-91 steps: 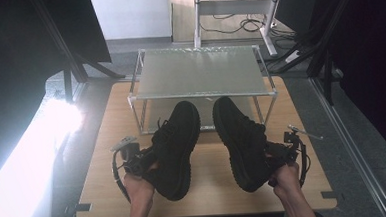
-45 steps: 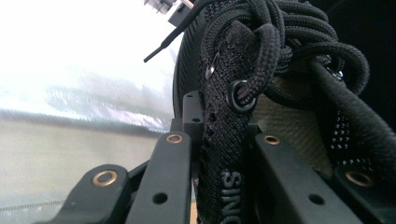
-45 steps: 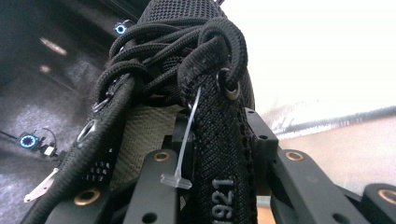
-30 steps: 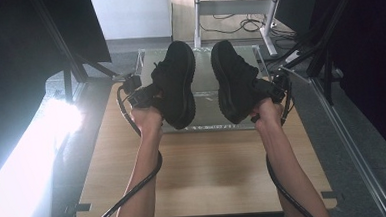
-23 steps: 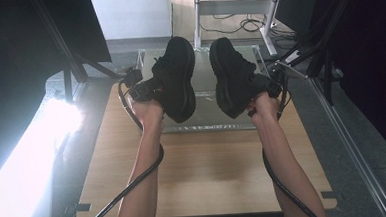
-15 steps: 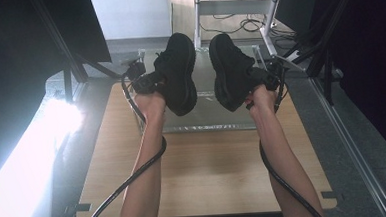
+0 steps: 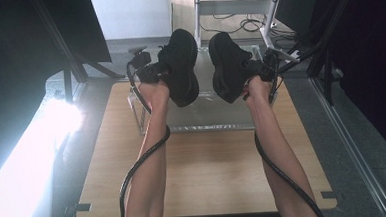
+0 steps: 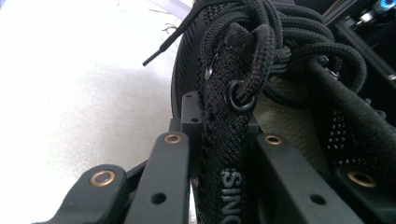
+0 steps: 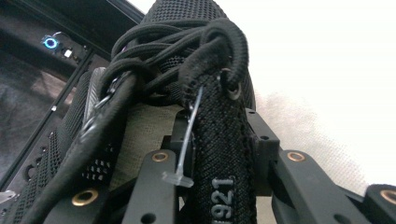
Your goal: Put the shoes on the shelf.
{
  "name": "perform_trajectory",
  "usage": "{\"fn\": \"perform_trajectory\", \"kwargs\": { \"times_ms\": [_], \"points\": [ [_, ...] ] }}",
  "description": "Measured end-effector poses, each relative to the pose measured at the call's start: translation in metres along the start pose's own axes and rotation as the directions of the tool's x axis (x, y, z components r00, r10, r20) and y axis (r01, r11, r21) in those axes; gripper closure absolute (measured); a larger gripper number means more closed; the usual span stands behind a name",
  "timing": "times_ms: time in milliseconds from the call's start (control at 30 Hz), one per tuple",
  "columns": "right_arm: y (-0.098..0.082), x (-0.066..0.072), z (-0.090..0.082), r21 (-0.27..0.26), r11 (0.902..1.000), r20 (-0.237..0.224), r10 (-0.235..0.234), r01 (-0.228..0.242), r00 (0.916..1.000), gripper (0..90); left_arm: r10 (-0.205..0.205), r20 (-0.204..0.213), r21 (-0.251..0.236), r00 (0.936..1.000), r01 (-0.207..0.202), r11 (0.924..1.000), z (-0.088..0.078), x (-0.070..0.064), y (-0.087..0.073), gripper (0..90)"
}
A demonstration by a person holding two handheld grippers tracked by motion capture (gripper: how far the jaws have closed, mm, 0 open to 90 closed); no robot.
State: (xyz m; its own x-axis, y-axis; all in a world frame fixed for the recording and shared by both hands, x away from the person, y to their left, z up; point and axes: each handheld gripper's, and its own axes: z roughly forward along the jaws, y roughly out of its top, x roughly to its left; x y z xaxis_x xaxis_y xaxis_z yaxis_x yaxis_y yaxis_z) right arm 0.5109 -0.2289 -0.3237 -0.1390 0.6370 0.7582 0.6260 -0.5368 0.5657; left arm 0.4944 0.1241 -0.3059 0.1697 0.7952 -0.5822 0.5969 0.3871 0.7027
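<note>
High view sits above my side of the tabletop (image 7: 204, 178), facing forward and down; forearms enter from the bottom edge. Left gripper view rides the left hand-held gripper (image 8: 219, 154) and looks along its jaws, very close on the left shoe (image 8: 233, 93). Right gripper view does the same on the right hand-held gripper (image 9: 215, 158), tight on the right shoe (image 9: 205, 70). Overlap with high view: left shoe (image 7: 181, 64), right shoe (image 7: 229, 66).

The near half of the wooden table (image 7: 204, 178) at the frame's bottom lies open, while the clear rack (image 7: 206, 120) blocks its far centre, dark stands flanking both sides.
</note>
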Motion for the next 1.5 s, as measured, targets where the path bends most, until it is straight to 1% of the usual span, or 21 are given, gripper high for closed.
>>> {"fn": "perform_trajectory", "kwargs": {
  "times_ms": [67, 167, 233, 300, 400, 500, 600, 633, 700, 800, 900, 933, 1000, 1033, 1067, 1167, 1267, 1300, 1400, 1433, 1500],
  "points": [
    [0.001, 0.000, 0.001, -0.001, 1.0000, 0.002, 0.002, -0.002, 1.0000, 70.1, 0.003, -0.003, 0.003, 1.0000, -0.003, 1.0000, 0.000, 0.000, 0.001, 79.9],
    [0.004, 0.003, 0.003, -0.005, 0.9997, 0.025, -0.026, 0.026, 0.9994, 70.0, 0.018, -0.032, 0.005, 0.9993, -0.018, 0.9998, 0.002, -0.003, 0.004, 79.6],
    [0.005, 0.005, 0.004, -0.008, 0.9990, 0.045, -0.043, 0.044, 0.9981, 69.4, 0.013, -0.043, 0.012, 0.9990, -0.013, 0.9998, 0.004, -0.003, 0.006, 78.9],
    [0.006, 0.005, 0.005, -0.010, 0.9991, 0.053, -0.042, 0.042, 0.9977, 68.2, 0.013, -0.058, 0.025, 0.9982, -0.011, 0.9996, 0.006, -0.004, 0.007, 78.1],
    [0.005, 0.006, 0.007, -0.014, 0.9987, 0.056, -0.049, 0.050, 0.9972, 66.2, 0.010, -0.056, 0.028, 0.9984, -0.008, 0.9996, 0.008, -0.004, 0.007, 76.7],
    [0.004, 0.008, 0.008, -0.013, 0.9988, 0.046, -0.046, 0.047, 0.9979, 64.2, 0.002, -0.049, 0.025, 0.9988, -0.001, 0.9997, 0.008, -0.004, 0.006, 74.1],
    [0.002, 0.012, 0.010, -0.012, 0.9972, 0.045, -0.074, 0.074, 0.9963, 61.0, -0.001, -0.041, 0.036, 0.9992, 0.003, 0.9993, 0.010, -0.005, 0.005, 68.1],
    [0.002, 0.012, 0.010, -0.012, 0.9972, 0.045, -0.074, 0.074, 0.9963, 61.0, 0.001, -0.036, 0.045, 0.9994, 0.001, 0.9990, 0.011, -0.005, 0.004, 68.1],
    [0.001, 0.013, 0.010, -0.009, 0.9970, 0.036, -0.076, 0.076, 0.9965, 58.4, 0.004, -0.033, 0.061, 0.9994, -0.002, 0.9982, 0.015, -0.006, 0.003, 63.6],
    [0.000, 0.013, 0.011, -0.001, 0.9973, 0.010, -0.073, 0.073, 0.9973, 52.8, 0.039, -0.051, 0.066, 0.9979, -0.036, 0.9972, 0.018, -0.012, 0.002, 60.4],
    [-0.001, 0.014, 0.013, 0.015, 0.9980, -0.029, -0.061, 0.062, 0.9977, 45.8, 0.057, -0.021, 0.075, 0.9982, -0.055, 0.9957, 0.022, -0.018, 0.001, 52.8],
    [-0.002, 0.014, 0.014, 0.020, 0.9977, -0.036, -0.064, 0.065, 0.9973, 44.2, 0.069, -0.018, 0.082, 0.9974, -0.068, 0.9944, 0.024, -0.021, 0.000, 50.9],
    [-0.004, 0.017, 0.016, 0.036, 0.9956, -0.053, -0.085, 0.087, 0.9950, 38.7, 0.101, -0.032, 0.086, 0.9943, -0.098, 0.9915, 0.027, -0.025, -0.002, 47.1],
    [-0.005, 0.019, 0.017, 0.045, 0.9938, -0.060, -0.099, 0.101, 0.9933, 36.5, 0.111, -0.036, 0.079, 0.9932, -0.108, 0.9910, 0.027, -0.027, -0.003, 46.7],
    [-0.005, 0.019, 0.018, 0.055, 0.9926, -0.069, -0.104, 0.108, 0.9922, 33.7, 0.110, -0.033, 0.078, 0.9934, -0.107, 0.9912, 0.027, -0.026, -0.003, 45.8],
    [-0.006, 0.021, 0.016, 0.059, 0.9908, -0.078, -0.117, 0.122, 0.9901, 31.3, 0.101, 0.004, 0.077, 0.9949, -0.101, 0.9919, 0.025, -0.023, -0.003, 41.4],
    [-0.005, 0.018, 0.014, 0.070, 0.9919, -0.103, -0.098, 0.105, 0.9899, 28.2, 0.100, 0.042, 0.067, 0.9941, -0.102, 0.9925, 0.020, -0.022, -0.002, 39.6],
    [-0.005, 0.018, 0.013, 0.070, 0.9917, -0.114, -0.100, 0.108, 0.9885, 27.0, 0.099, 0.056, 0.064, 0.9935, -0.103, 0.9926, 0.018, -0.022, -0.001, 39.1],
    [-0.005, 0.018, 0.010, 0.064, 0.9922, -0.147, -0.097, 0.107, 0.9844, 28.2, 0.120, 0.053, 0.097, 0.9914, -0.124, 0.9875, 0.019, -0.025, -0.002, 33.4],
    [-0.005, 0.018, 0.009, 0.067, 0.9915, -0.145, -0.101, 0.111, 0.9843, 28.2, 0.131, 0.042, 0.095, 0.9904, -0.135, 0.9863, 0.019, -0.025, -0.002, 33.3],
    [-0.004, 0.019, 0.008, 0.066, 0.9903, -0.133, -0.113, 0.122, 0.9847, 31.3, 0.137, 0.025, 0.101, 0.9903, -0.138, 0.9852, 0.020, -0.025, -0.003, 34.8]
  ]
}}
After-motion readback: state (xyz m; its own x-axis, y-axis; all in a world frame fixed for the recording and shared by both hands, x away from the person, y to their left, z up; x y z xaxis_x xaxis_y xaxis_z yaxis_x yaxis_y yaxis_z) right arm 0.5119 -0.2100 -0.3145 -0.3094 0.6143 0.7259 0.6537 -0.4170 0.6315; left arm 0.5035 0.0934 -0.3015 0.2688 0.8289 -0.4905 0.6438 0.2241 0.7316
